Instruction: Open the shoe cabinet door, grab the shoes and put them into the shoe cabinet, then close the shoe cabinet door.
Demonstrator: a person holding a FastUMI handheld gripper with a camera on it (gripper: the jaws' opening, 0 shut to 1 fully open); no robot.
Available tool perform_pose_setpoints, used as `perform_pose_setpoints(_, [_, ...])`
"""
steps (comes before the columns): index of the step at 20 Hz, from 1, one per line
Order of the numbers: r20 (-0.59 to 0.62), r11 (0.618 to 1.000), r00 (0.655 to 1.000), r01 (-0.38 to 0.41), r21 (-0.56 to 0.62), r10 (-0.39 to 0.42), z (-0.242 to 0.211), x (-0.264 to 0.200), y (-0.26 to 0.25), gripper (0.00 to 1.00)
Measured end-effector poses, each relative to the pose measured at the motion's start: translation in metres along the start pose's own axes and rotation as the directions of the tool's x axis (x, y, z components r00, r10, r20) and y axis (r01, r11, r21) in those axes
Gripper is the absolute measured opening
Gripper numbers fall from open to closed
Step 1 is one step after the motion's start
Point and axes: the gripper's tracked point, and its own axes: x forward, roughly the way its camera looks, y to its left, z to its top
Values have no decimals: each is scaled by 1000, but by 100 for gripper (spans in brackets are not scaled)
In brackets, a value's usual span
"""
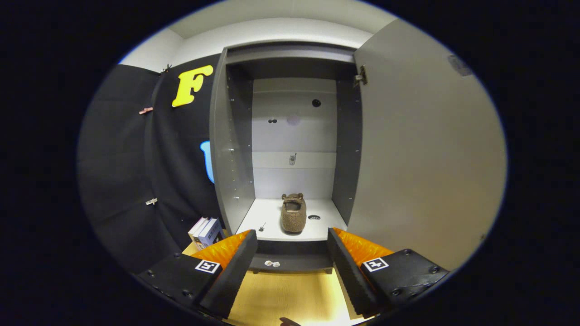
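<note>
1. At the far left of the frame hangs the booth's black cloth wall [136,181], pinned with a few small clips.
2. Low down and left of centre, a small stack of books [206,232] stands at the foot of that wall, just left of the cabinet and just beyond my left finger.
3. My gripper [292,240] sits at the bottom centre of the frame. Its fingers are spread wide apart and hold nothing; between them I see bare wooden floor [285,294].
4. Straight ahead, in the centre of the frame, stands the grey shoe cabinet [231,136], and I look right into it.
5. One brown fuzzy shoe [293,213] lies on the cabinet's pale bottom shelf [267,217], just beyond my fingertips and midway between them. Its opening faces up and towards me. It touches neither finger.
6. A small dark round mark lies on the shelf just right of the shoe, and a tiny dark item lies near the shelf's front left edge; I cannot tell what either is.
7. On the cabinet's back panel, above the shoe, a small metal fitting shows at centre, with a few dark holes higher up.
8. The cabinet door [421,149] takes up the right of the frame, swung fully open on its hinge [360,77] at the upper right corner of the opening.
</note>
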Motion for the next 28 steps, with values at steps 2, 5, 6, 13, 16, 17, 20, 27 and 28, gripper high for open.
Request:
perform_pose_setpoints(2, [5,1000,1000,-18,4,18,-1,-37,-11,98])
perform_pose_setpoints(5, [52,1000,998,-27,10,27,7,-89,-33,98])
perform_pose_setpoints(6, [63,1000,998,-27,13,26,8,-104,-42,98])
perform_pose_setpoints(13, [107,995,990,92,37,-96,6,-175,-133,98])
perform_pose_setpoints(16, [111,981,976,182,59,-188,2,-187,-177,98])
perform_pose_setpoints(17, [110,975,970,213,63,-219,0,-190,-192,98])
perform_pose_setpoints(20, [115,957,951,281,73,-288,0,-187,-232,98])
perform_pose_setpoints(27, [94,940,939,320,114,-331,-1,-139,-293,98])
perform_pose_setpoints(28, [95,943,941,313,112,-324,0,-132,-297,98])
